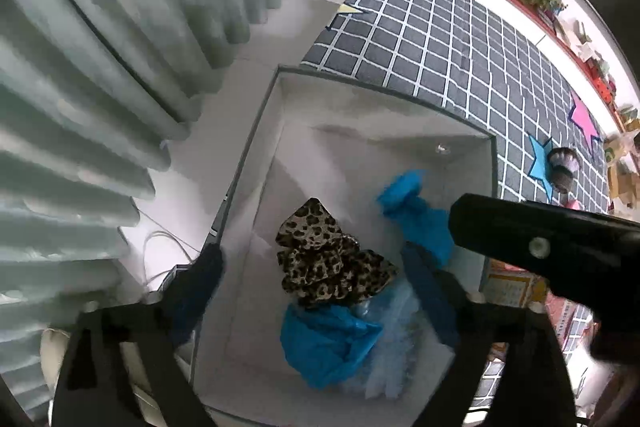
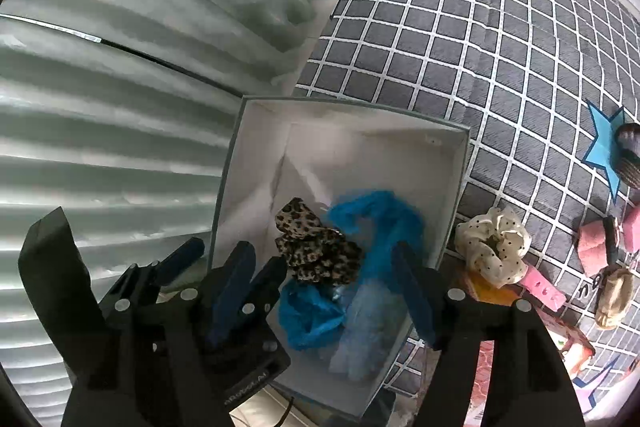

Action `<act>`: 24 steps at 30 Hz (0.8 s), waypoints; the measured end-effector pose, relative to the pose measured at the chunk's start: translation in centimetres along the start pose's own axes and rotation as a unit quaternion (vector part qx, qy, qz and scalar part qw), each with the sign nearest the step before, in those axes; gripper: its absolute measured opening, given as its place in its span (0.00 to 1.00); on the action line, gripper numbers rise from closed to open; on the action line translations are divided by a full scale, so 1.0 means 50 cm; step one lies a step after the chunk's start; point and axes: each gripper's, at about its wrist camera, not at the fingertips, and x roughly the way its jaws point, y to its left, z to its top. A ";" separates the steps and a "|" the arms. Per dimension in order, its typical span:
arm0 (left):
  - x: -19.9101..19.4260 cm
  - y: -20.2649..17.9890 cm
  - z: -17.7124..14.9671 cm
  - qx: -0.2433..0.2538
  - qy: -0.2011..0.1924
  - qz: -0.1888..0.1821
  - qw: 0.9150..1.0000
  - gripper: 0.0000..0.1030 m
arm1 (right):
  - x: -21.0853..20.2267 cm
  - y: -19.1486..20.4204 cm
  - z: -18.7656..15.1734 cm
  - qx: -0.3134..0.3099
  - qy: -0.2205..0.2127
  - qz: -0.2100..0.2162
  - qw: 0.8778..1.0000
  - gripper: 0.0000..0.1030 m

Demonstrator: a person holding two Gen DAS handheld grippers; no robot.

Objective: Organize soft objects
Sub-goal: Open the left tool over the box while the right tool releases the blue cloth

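The grey-and-white checked bed cover (image 2: 460, 39) carries an open white cardboard box (image 2: 256, 131), where a leopard-print fabric scrunchie (image 2: 316, 247) lies on blue plastic bags (image 2: 380, 223). A cream polka-dot scrunchie (image 2: 494, 245) sits outside, just beside the box's right wall. The right gripper (image 2: 338, 291), fingers apart and empty, is nearer it. The left gripper (image 1: 316, 287) is spread wide over the box, holding nothing.

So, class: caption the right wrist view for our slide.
Both open grippers hover over the white box holding a leopard-print scrunchie and blue cloths.
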 end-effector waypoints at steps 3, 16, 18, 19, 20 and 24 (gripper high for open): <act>-0.004 0.004 0.000 -0.010 -0.003 -0.004 1.000 1.00 | -0.012 -0.007 0.000 0.003 -0.008 -0.013 1.000 0.99; -0.038 -0.022 0.000 -0.002 -0.007 -0.008 1.000 1.00 | -0.052 -0.018 -0.014 0.011 -0.023 -0.009 1.000 0.99; -0.045 -0.027 -0.002 0.001 -0.009 -0.005 1.000 1.00 | -0.059 -0.019 -0.019 0.011 -0.026 -0.006 1.000 0.99; -0.048 -0.029 -0.003 0.002 -0.010 -0.004 1.000 1.00 | -0.062 -0.020 -0.022 0.012 -0.027 -0.004 1.000 0.99; -0.049 -0.031 -0.004 0.003 -0.010 -0.003 1.000 1.00 | -0.065 -0.021 -0.023 0.012 -0.029 -0.003 1.000 0.99; -0.056 -0.041 -0.008 0.009 -0.009 0.003 1.000 1.00 | -0.079 -0.030 -0.034 0.018 -0.034 0.006 0.999 0.99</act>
